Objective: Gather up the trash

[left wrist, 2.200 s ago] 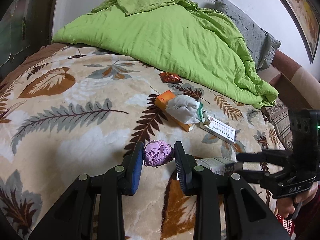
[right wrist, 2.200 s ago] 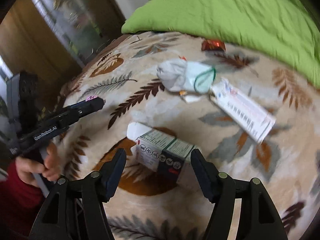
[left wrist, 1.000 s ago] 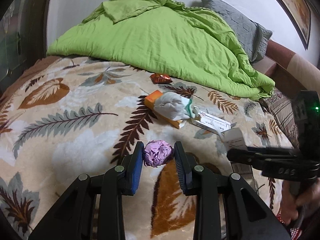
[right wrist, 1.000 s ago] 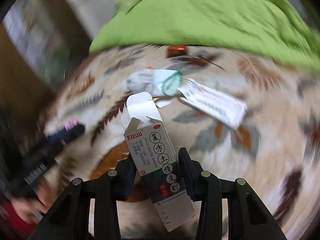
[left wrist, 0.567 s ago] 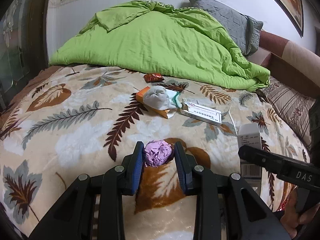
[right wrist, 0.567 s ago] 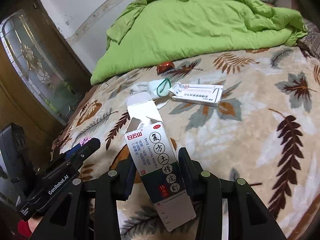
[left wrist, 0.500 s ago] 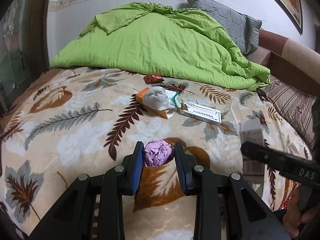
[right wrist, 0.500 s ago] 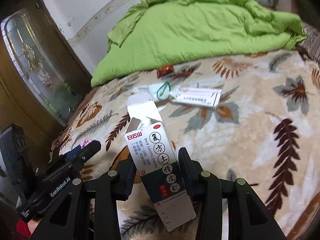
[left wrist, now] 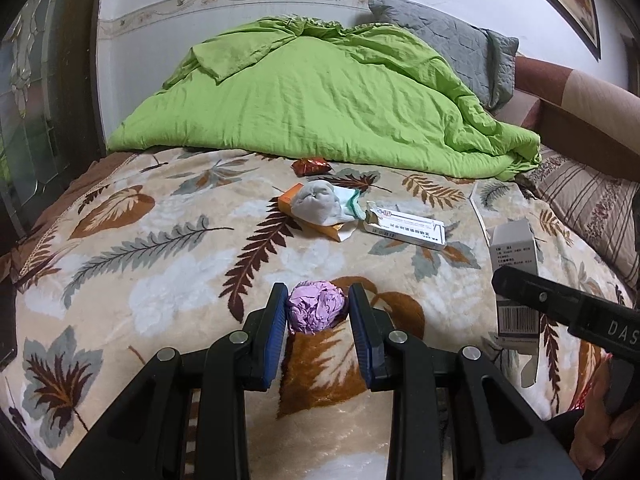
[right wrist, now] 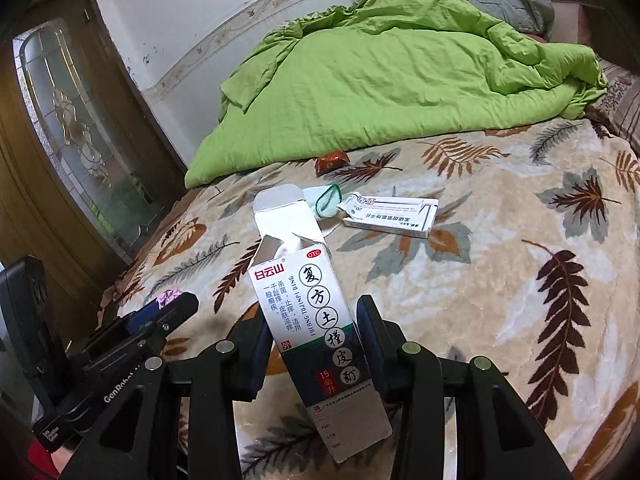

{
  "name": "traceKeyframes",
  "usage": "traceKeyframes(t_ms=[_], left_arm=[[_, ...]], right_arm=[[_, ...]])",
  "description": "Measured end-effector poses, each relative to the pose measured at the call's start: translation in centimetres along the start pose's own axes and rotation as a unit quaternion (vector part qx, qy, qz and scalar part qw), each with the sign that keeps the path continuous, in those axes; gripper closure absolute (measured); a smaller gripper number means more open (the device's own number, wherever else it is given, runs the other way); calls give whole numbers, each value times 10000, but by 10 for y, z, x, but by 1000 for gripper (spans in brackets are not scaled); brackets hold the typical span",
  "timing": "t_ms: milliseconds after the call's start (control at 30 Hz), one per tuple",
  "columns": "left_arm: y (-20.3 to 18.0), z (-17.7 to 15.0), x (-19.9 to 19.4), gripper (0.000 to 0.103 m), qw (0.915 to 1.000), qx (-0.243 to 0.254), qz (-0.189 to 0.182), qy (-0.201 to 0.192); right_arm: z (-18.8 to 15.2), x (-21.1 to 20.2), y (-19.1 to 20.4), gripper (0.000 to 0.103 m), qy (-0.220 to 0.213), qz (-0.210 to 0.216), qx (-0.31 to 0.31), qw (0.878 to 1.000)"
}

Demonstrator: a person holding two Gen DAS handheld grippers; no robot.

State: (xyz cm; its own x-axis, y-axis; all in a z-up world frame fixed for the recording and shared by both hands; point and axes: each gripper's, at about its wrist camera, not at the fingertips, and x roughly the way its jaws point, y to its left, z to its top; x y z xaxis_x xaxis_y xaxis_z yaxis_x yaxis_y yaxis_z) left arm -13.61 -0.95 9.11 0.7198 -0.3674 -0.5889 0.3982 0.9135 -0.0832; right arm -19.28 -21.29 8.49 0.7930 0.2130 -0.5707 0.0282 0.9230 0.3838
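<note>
My left gripper [left wrist: 318,312] is shut on a crumpled purple paper ball [left wrist: 316,311] and holds it above the leaf-patterned bed blanket [left wrist: 160,264]. My right gripper [right wrist: 316,334] is shut on an open white and dark green medicine box [right wrist: 316,320], held upright above the blanket; the box also shows in the left wrist view [left wrist: 514,280]. Further back on the blanket lie an orange box [left wrist: 292,204] under a grey-white sock [left wrist: 320,202], a long white carton [left wrist: 404,230] and a red wrapper [left wrist: 311,166].
A green duvet [left wrist: 320,96] is heaped at the back of the bed, with a grey pillow [left wrist: 452,48] behind it. A striped cushion [left wrist: 588,204] lies at the right. A wooden door with patterned glass [right wrist: 80,140] stands left of the bed.
The right gripper closed on the medicine box and lifted it off the blanket. Both grippers have drawn back from the bed, each with its load.
</note>
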Motion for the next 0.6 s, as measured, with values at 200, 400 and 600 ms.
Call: traceKeyframes(t_ms=[200, 400, 600], left_arm=[[1, 1, 1, 73, 10000, 8, -18, 4], [0, 2, 1, 73, 10000, 5, -23, 5], [0, 2, 1, 73, 10000, 5, -26, 9]], right_arm=[[0, 2, 0, 59, 42, 43, -28, 10000], [0, 3, -1, 59, 54, 58, -8, 10000], [-1, 4, -1, 59, 70, 76, -7, 9999]])
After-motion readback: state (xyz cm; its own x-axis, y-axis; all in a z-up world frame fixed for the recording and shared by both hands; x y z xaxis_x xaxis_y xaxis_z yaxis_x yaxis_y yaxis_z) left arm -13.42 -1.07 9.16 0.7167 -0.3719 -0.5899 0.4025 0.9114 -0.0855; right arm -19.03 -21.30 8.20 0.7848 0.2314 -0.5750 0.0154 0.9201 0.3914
